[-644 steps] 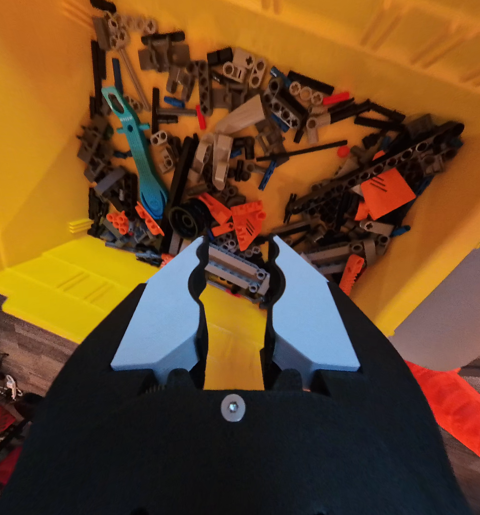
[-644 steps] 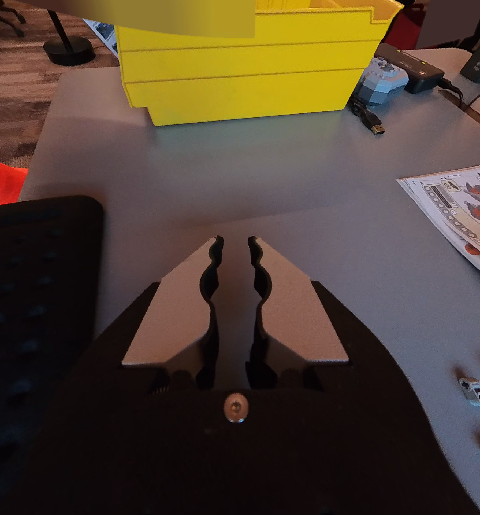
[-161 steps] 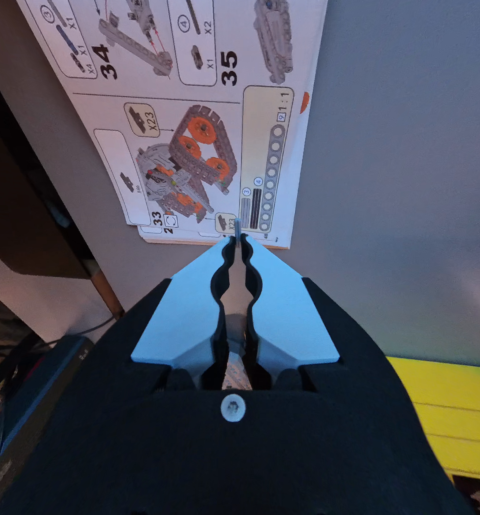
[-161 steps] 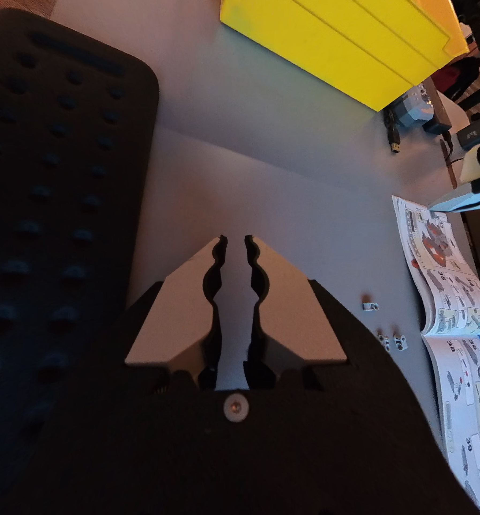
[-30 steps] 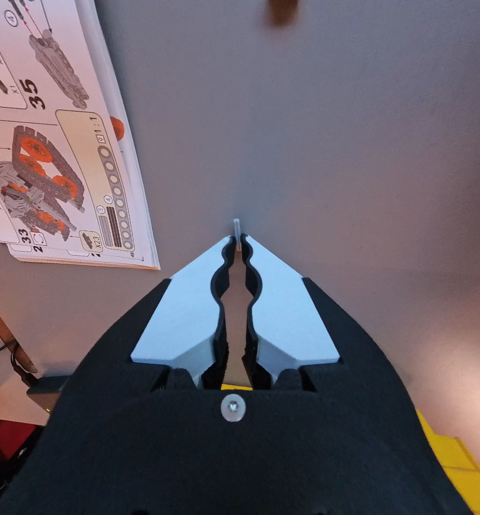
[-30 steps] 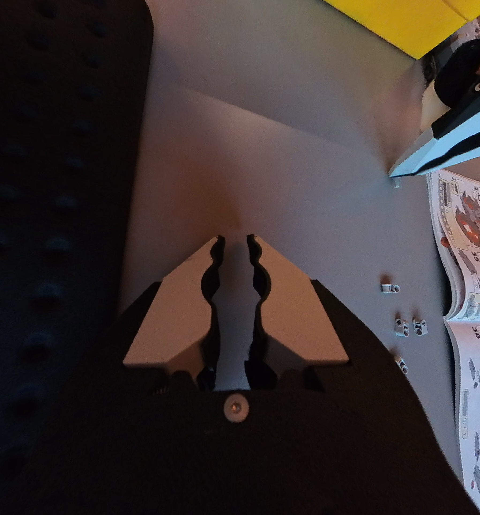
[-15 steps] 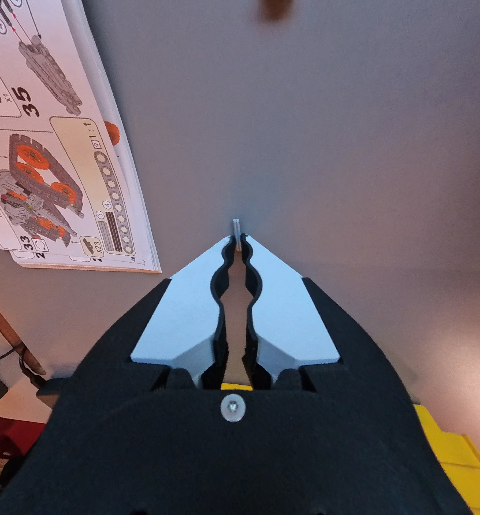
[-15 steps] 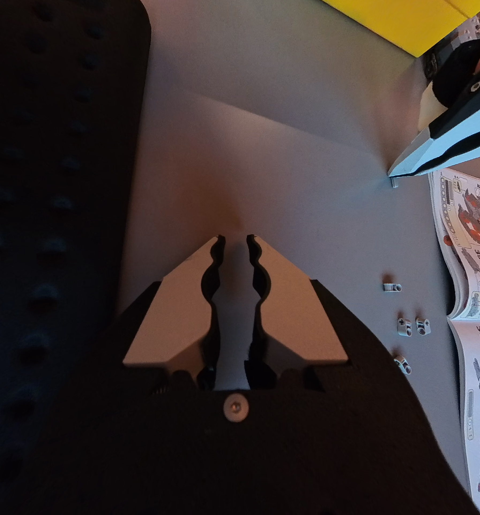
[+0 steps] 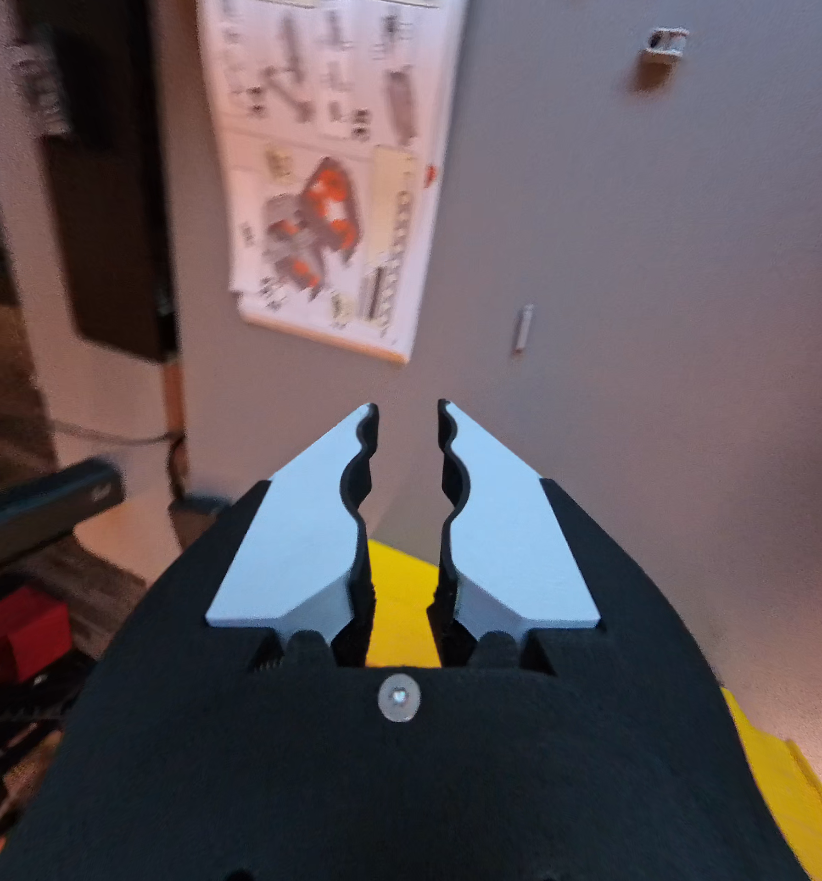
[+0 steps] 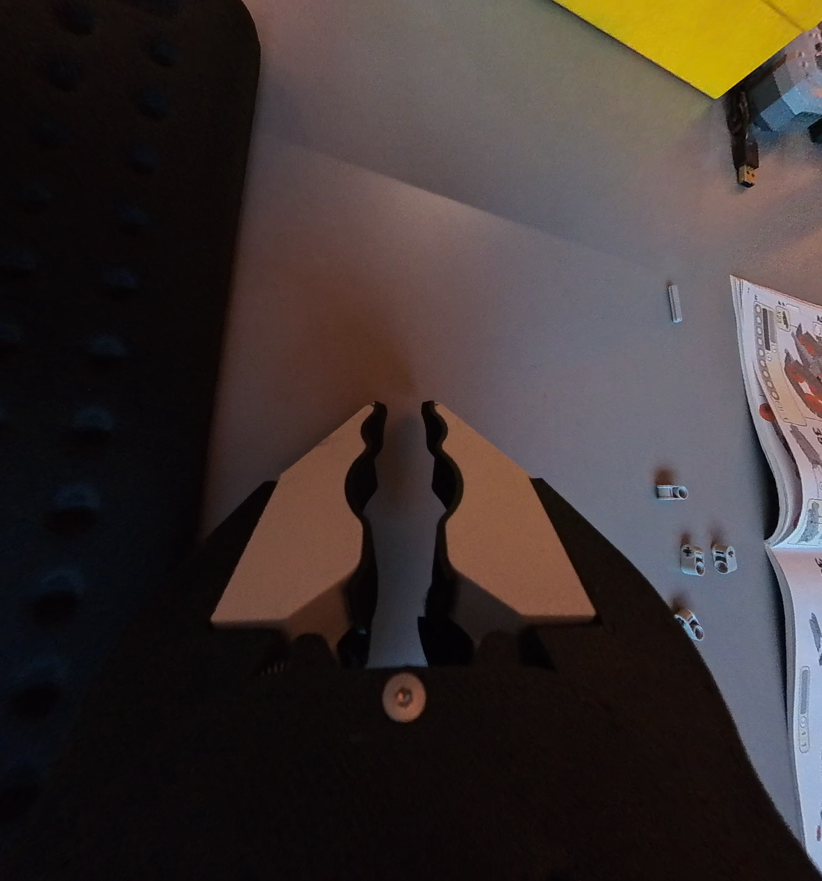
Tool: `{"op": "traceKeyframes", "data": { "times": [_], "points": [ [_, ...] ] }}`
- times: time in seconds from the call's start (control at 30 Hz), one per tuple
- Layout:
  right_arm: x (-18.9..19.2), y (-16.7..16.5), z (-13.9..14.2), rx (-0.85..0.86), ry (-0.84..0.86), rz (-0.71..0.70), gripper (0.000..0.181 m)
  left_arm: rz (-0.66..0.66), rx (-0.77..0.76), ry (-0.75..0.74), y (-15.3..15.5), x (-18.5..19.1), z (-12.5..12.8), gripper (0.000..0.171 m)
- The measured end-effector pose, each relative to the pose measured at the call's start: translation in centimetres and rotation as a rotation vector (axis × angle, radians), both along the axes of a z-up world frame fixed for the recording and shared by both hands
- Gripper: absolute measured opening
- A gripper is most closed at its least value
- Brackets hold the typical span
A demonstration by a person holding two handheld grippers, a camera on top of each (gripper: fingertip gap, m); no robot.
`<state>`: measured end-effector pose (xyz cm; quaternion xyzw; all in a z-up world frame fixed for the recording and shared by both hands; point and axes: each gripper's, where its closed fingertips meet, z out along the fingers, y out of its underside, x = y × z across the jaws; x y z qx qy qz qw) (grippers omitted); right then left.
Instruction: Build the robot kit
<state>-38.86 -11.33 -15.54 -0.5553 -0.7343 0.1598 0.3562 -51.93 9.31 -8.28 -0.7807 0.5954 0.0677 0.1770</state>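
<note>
My left tool (image 9: 407, 405) hangs with its jaws apart and empty above the grey counter (image 9: 637, 286), a small grey pin (image 9: 522, 330) lying ahead beside the open instruction booklet (image 9: 332, 181), while my right tool (image 10: 403, 405), jaws also parted, holds nothing near the black pad (image 10: 89, 286).

Four connectors (image 10: 671, 491), one axle (image 10: 675, 303), perhaps.

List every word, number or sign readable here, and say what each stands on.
Open white paper instruction booklet, right wrist view: printed numbers and part diagrams, legible, but I do not copy writing out.
Same booklet, left wrist view: print too blurred to read.
Black bar-shaped device: small pale mark, too blurred.
</note>
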Motion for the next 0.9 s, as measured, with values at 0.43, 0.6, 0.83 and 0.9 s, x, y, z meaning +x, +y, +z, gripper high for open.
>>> {"op": "traceKeyframes", "data": {
  "times": [0.43,0.6,0.83,0.9],
  "points": [
    [0.0,0.6,-0.1,-0.005,0.003,-0.009,0.018,0.712,0.221,-0.442,-8.2,-21.7,8.6,0.026],
    [0.0,0.8,-0.1,-0.011,0.009,-0.017,0.017,0.862,0.046,-0.308,-14.6,-25.0,1.7,0.037],
    [0.0,1.1,-0.2,-0.009,0.011,-0.019,0.017,1.092,-0.089,-0.281,-18.4,-26.7,-3.6,0.025],
    [0.0,1.1,-0.2,-0.012,0.013,-0.02,0.017,1.13,-0.112,-0.305,-18.6,-26.9,-4.3,0.028]
  ]
}}
